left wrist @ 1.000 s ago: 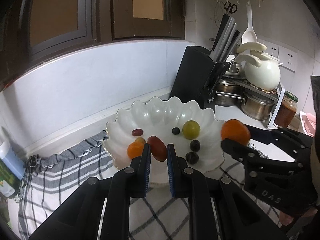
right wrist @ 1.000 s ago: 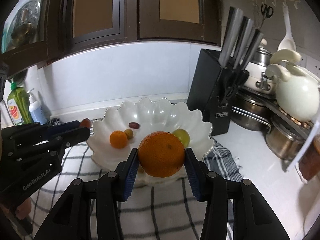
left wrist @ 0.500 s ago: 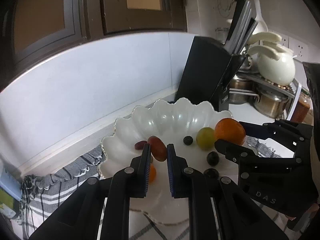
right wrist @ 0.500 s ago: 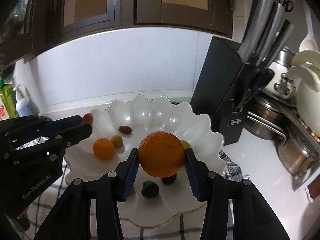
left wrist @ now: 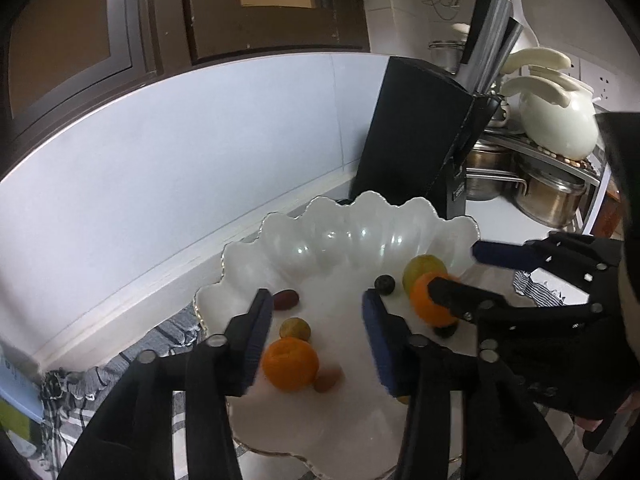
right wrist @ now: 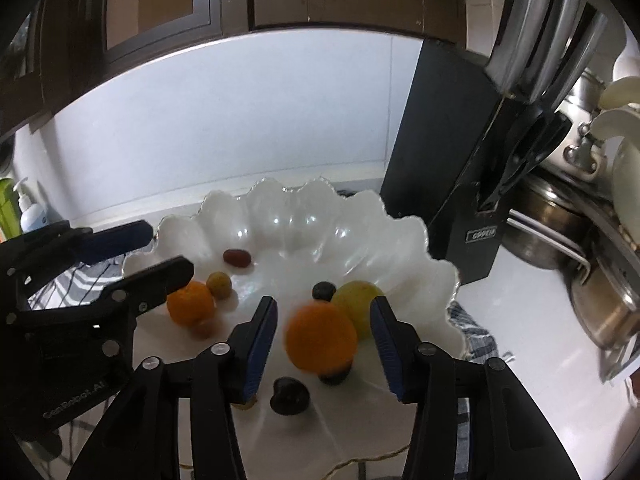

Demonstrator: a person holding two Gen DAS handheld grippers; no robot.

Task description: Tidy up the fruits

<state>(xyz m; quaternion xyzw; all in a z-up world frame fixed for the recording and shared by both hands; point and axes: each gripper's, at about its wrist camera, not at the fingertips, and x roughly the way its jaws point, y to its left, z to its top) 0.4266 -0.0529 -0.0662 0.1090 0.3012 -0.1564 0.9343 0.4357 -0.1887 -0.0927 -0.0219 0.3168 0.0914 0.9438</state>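
A white scalloped bowl [left wrist: 352, 232] [right wrist: 288, 216] holds several fruits. My left gripper [left wrist: 316, 332] [right wrist: 170, 248] hangs over the bowl's left half, its jaws opening with nothing between the pads. Below it lie a small orange [left wrist: 290, 364] [right wrist: 190, 304] and a blurred reddish fruit [left wrist: 326, 380] [right wrist: 204, 326]. My right gripper [right wrist: 323, 308] [left wrist: 454, 266] is over the right half, jaws opening. The big orange [right wrist: 320, 338] [left wrist: 432, 300] sits blurred between its pads with a gap on each side. A green fruit [right wrist: 358, 304] and a blueberry [right wrist: 323, 291] lie just behind.
A black knife block [left wrist: 416, 140] [right wrist: 452, 180] stands right behind the bowl. Steel pots [left wrist: 548, 196] and a white kettle [left wrist: 560, 120] crowd the right. A checked cloth [left wrist: 168, 332] lies under the bowl. A soap bottle [right wrist: 30, 212] is at far left.
Both grippers moved forward over the bowl and opened. The reddish fruit left the left jaws and lies by the small orange. The big orange came free of the right pads.
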